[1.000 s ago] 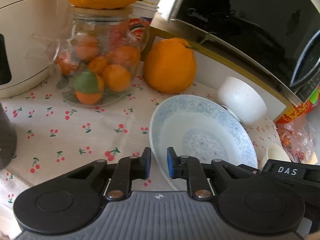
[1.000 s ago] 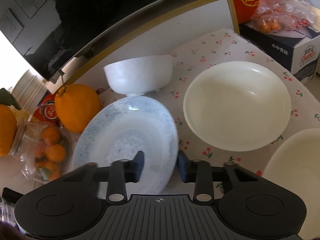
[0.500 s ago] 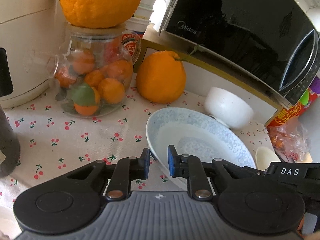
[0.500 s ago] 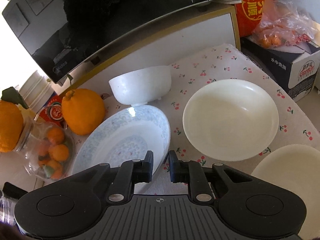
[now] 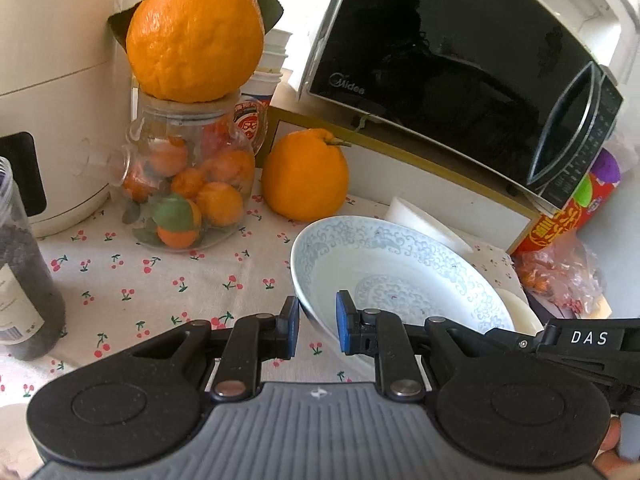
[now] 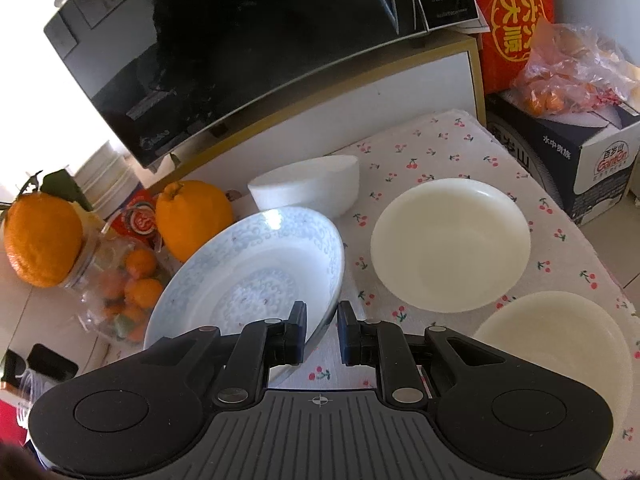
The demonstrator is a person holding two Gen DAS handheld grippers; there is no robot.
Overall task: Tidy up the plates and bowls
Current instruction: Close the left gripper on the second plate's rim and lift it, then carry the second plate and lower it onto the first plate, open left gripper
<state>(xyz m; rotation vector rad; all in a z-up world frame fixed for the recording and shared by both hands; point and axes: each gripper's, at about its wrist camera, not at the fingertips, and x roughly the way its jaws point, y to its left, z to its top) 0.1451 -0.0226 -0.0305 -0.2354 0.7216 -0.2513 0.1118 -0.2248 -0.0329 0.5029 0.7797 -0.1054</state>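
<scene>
A blue-patterned white plate (image 5: 400, 276) (image 6: 248, 276) hangs tilted above the cherry-print cloth, held from both sides. My left gripper (image 5: 317, 330) is shut on its left rim. On the opposite rim my right gripper (image 6: 322, 334) is shut too. A white bowl (image 6: 308, 190) (image 5: 424, 220) stands just behind the plate. To the right lie a cream plate (image 6: 450, 244) and a second cream plate (image 6: 560, 344) nearer the table edge.
A black microwave (image 5: 460, 64) sits on a white shelf behind. A large orange (image 5: 304, 176) and a glass jar of small oranges (image 5: 188, 196) stand at left, with a dark bottle (image 5: 24, 280) near. A cardboard box (image 6: 568, 152) bounds the right side.
The right gripper's jaws closed onto the plate's rim. Both grippers then rose, and the blue-patterned plate came up off the cloth with them.
</scene>
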